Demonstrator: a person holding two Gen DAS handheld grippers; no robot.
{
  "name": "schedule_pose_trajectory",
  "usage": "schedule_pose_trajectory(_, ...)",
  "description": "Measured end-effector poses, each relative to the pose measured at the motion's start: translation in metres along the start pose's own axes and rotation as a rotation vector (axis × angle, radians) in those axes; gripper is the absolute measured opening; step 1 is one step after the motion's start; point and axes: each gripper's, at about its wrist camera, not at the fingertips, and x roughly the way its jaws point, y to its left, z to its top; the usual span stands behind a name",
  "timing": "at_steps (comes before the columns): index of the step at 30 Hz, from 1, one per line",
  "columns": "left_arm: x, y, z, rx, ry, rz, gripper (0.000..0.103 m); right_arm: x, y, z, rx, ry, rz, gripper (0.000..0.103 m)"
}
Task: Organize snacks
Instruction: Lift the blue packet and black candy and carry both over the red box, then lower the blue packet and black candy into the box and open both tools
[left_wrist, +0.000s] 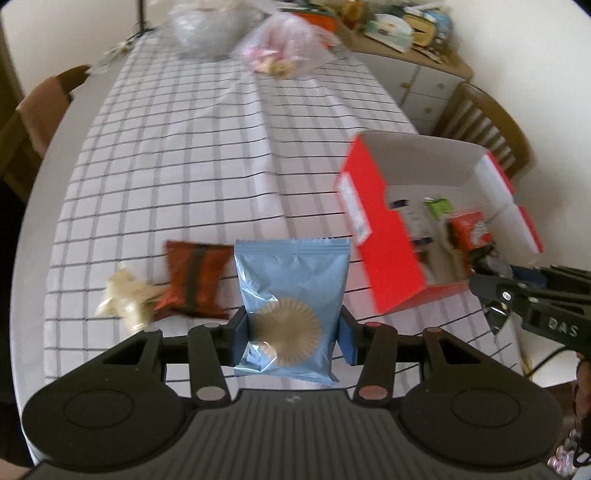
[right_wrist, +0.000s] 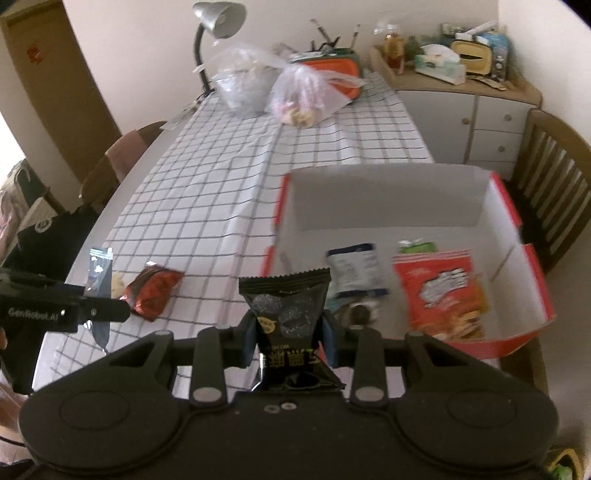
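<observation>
Left hand-held gripper (left_wrist: 291, 338) pinches a blue packet (left_wrist: 291, 295); right hand-held gripper (right_wrist: 290, 334) pinches a black packet (right_wrist: 290, 317), lower centre, near the red box (right_wrist: 532, 280).

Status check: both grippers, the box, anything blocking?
Left gripper clamps blue packet. Right gripper clamps black packet. Red box open, part-filled. Nothing blocking.

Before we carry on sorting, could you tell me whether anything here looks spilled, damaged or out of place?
Nothing looks spilled or damaged. Two snacks lie loose on the tablecloth outside the red box: a red packet and a pale snack beside it. The blue packet and black packet are each held in a gripper.
</observation>
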Motion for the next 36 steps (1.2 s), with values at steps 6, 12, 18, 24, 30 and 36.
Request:
schedule_pose_trajectory(6,0.007,-0.051,0.013,0.043,-0.005,-0.014,0.047,-0.004,-0.046,0.009,0.024,-0.018,-0.036,0.033)
schedule_pose_trajectory(12,0.023,-0.100,0.030,0.071,-0.020,-0.016,0.047,-0.004,-0.091,0.016,0.045,-0.024,-0.063,0.033)
schedule_pose_trajectory(18,0.048,-0.141,0.048,0.082,-0.010,-0.008,0.047,0.009,-0.122,0.022,0.049,-0.010,-0.082,0.033)
schedule_pose_trajectory(24,0.082,-0.167,0.062,0.092,0.036,0.024,0.047,0.030,-0.135,0.025,0.037,0.026,-0.093,0.033)
schedule_pose_trajectory(30,0.111,-0.179,0.070,0.091,0.055,0.068,0.047,0.048,-0.137,0.025,0.015,0.055,-0.090,0.033)
schedule_pose_trajectory(36,0.137,-0.185,0.081,0.107,0.090,0.090,0.047,0.065,-0.136,0.023,-0.013,0.092,-0.088,0.033)
